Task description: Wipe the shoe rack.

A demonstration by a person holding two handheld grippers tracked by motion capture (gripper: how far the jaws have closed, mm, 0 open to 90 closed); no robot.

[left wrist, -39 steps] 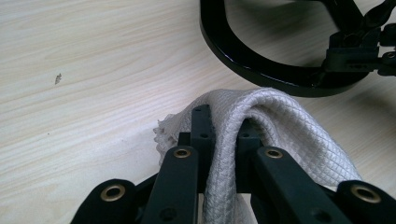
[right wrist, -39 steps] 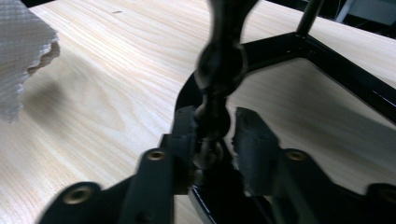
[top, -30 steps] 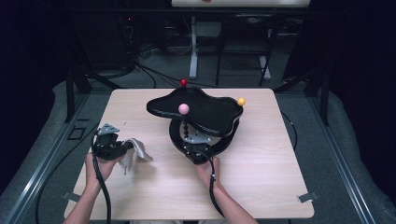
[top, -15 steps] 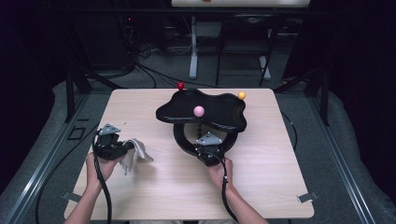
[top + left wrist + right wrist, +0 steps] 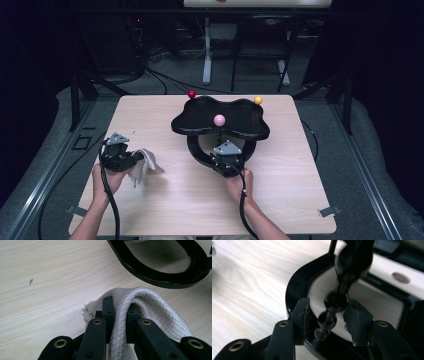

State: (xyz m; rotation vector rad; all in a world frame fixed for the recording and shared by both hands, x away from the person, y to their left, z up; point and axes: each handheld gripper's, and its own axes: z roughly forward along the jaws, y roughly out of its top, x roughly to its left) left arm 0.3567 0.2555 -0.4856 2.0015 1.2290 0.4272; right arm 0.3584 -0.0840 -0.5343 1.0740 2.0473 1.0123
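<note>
The black stand (image 5: 220, 120) has shifted right — 3 knobs; right gripper (image 5: 327, 315) opening, left gripper (image 5: 120, 312) clamps 1 cloth (image 5: 150, 305).

Open tabletop (image 5: 310, 200): front right and far left, passable | Obstacle: black lobed stand top (image 5: 235, 120) overhanging its ring base (image 5: 197, 150), centre-back | Obstacle: beaded black post (image 5: 334, 302) between the right gripper (image 5: 325, 315) jaws | Obstacle: grey cloth (image 5: 146, 162), front left
</note>
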